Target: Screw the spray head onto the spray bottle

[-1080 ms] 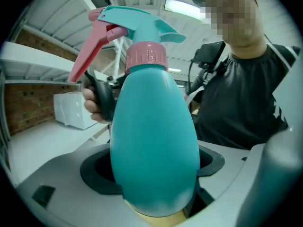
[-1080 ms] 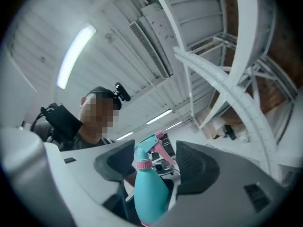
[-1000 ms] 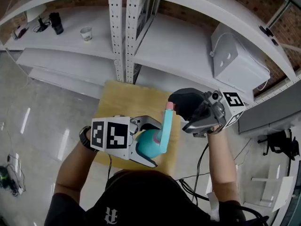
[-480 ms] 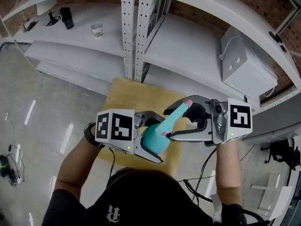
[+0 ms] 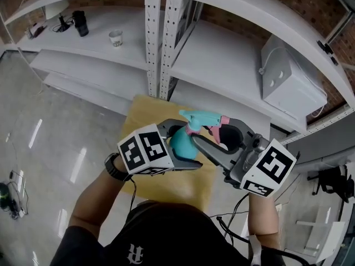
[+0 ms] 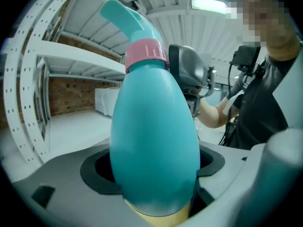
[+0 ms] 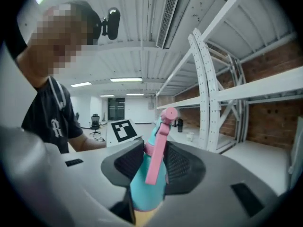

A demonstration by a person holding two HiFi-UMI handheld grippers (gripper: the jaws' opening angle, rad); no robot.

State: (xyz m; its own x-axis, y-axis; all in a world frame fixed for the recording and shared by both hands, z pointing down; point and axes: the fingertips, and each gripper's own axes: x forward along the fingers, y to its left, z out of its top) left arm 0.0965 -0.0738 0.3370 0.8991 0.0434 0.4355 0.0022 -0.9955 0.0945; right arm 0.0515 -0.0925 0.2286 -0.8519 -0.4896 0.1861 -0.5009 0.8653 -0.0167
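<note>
A teal spray bottle (image 5: 180, 143) is held off the wooden table (image 5: 147, 110), with my left gripper (image 5: 183, 146) shut on its round body. In the left gripper view the bottle (image 6: 154, 141) fills the space between the jaws, its pink collar (image 6: 146, 53) and teal spray head (image 6: 127, 17) sitting on top. My right gripper (image 5: 205, 127) reaches in from the right around the spray head (image 5: 198, 117). Its jaws have just been closing. In the right gripper view the dark pads (image 7: 130, 162) lie against both sides of the head (image 7: 150, 183), behind the pink trigger (image 7: 157, 150).
White metal shelving (image 5: 222, 54) runs behind the table, with upright posts (image 5: 161, 43) in the middle. A white box (image 5: 291, 76) sits on the right shelf. A paper cup (image 5: 116, 37) and a dark object (image 5: 81, 22) stand far left. Grey floor (image 5: 44, 137) lies left.
The bottle has tipped from upright so its head points away from me. My right gripper has swung down and round onto the spray head, its jaws narrowing. My left gripper has shifted with the bottle.
</note>
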